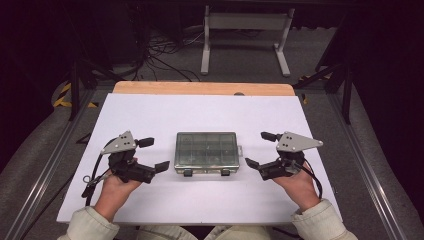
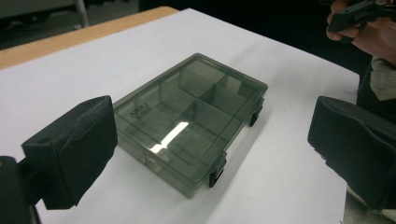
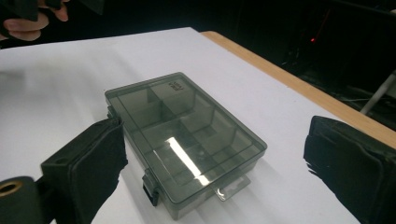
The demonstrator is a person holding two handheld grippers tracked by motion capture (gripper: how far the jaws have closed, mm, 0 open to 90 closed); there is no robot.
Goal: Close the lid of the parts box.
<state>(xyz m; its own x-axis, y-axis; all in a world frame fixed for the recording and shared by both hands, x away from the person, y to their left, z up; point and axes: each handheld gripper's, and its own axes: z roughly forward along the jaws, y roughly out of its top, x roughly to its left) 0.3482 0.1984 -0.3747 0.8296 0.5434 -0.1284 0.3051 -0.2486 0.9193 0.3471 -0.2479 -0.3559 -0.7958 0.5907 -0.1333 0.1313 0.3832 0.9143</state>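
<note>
Left gripper (image 1: 153,154) and right gripper (image 1: 261,149) both have jaws spread wide, nothing between them, flanking the box (image 1: 207,152) without touching it. Box sits mid-bench on the white sheet (image 1: 150,115), lid down, flat. Two dark latches (image 1: 188,172) on the edge nearest the person look snapped shut; compartments under the smoky lid look empty, hard to be sure.

Step, my read: hands parked either side, box closed. Can't tell from this whether it's a finish or a setup for opening.

If opening is next: one gripper pins the box, the other has to get a jaw tip under a latch. Small tabs, low to the bench, so the approach angle is tight.

Around: bare sheet, wooden bench edge (image 1: 200,88) at the far side, cables and a metal stand (image 1: 245,35) on the floor beyond. Nothing in the way.
</note>
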